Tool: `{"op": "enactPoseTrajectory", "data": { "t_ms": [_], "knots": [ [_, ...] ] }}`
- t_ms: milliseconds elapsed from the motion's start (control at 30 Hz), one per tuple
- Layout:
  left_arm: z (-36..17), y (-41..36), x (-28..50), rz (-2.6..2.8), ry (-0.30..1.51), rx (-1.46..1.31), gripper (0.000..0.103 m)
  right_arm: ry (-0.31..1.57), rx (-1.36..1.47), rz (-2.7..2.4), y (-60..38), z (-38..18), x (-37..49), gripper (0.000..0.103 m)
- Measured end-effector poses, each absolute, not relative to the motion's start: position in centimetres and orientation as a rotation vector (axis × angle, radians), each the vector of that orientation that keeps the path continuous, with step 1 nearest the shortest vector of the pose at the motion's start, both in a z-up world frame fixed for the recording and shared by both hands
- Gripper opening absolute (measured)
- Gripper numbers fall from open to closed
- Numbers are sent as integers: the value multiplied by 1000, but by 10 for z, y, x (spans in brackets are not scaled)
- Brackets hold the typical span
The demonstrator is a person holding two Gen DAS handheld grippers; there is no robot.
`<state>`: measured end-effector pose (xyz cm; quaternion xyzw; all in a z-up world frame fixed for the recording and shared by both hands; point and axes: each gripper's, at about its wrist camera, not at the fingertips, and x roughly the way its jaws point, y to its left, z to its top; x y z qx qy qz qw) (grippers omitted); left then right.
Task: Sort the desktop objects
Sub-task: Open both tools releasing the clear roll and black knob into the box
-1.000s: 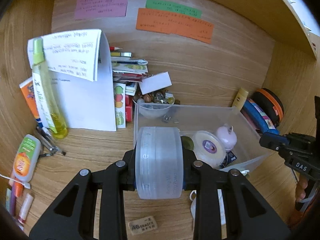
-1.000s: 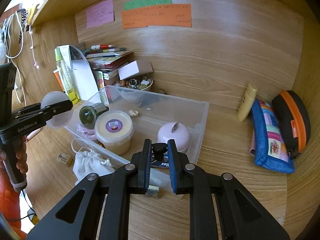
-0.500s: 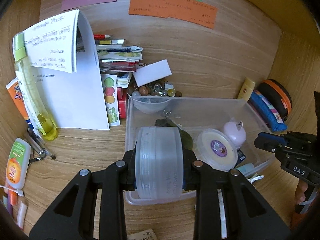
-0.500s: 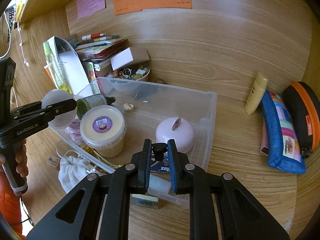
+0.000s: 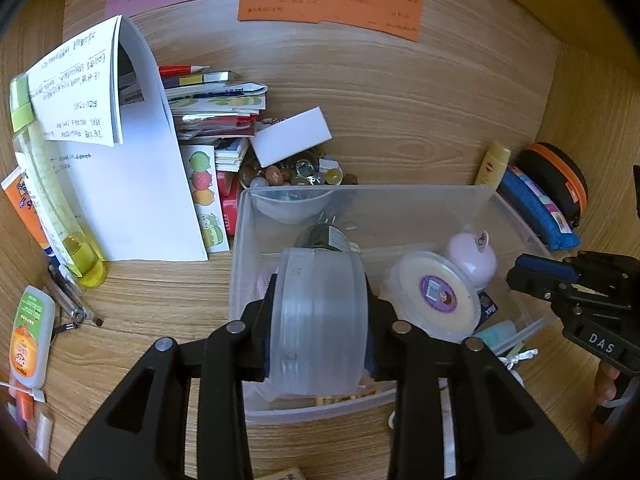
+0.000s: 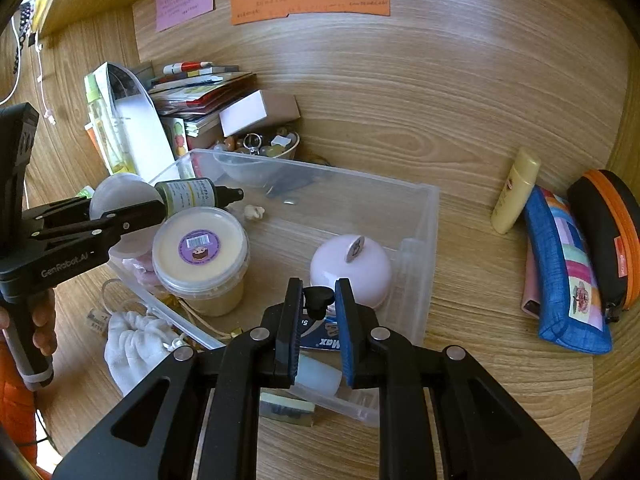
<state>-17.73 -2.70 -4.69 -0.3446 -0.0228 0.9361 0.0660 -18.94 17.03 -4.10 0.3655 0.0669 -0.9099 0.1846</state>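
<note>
My left gripper (image 5: 320, 316) is shut on a frosted round plastic case (image 5: 319, 320) and holds it over the left end of the clear plastic bin (image 5: 360, 196). It also shows in the right wrist view (image 6: 120, 216). The bin (image 6: 416, 240) holds a lidded cream tub (image 6: 199, 248), a green dropper bottle (image 6: 192, 194), a pink round box (image 6: 352, 268) and a blue tube (image 6: 320, 336). My right gripper (image 6: 316, 312) hangs over the bin's near right corner. Its jaws stand narrowly apart with a small black cap (image 6: 318, 298) between them.
A paper stack (image 5: 216, 120), a folded white sheet (image 5: 132, 176), a bowl of beads (image 5: 296, 176) and a yellow-green bottle (image 5: 48, 200) stand behind and left of the bin. A yellow tube (image 6: 514, 192), a blue pouch (image 6: 568, 280) and an orange-trimmed case (image 6: 608, 240) lie right. A white cloth bag (image 6: 136, 344) lies in front.
My left gripper has carried the frosted case forward from the desk in front of the bin to above the bin's left end. My right gripper has moved forward slightly over the bin's corner.
</note>
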Motion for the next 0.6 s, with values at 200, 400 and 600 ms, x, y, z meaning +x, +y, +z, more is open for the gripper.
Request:
{"op": "enactPoseTrajectory", "data": {
  "t_ms": [200,400,600],
  "knots": [
    [-41,-24,-173,2832,-55,-1014,51,218,1000,-2577,167,-40,-185,36],
    [-28,-22,-161,2858,-33,-961,71,237,963,-2588,165,-36,-181,50],
    [-14,-21,-149,2898,-4,-910,92,246,938,-2597,164,-25,-173,78]
  ]
}}
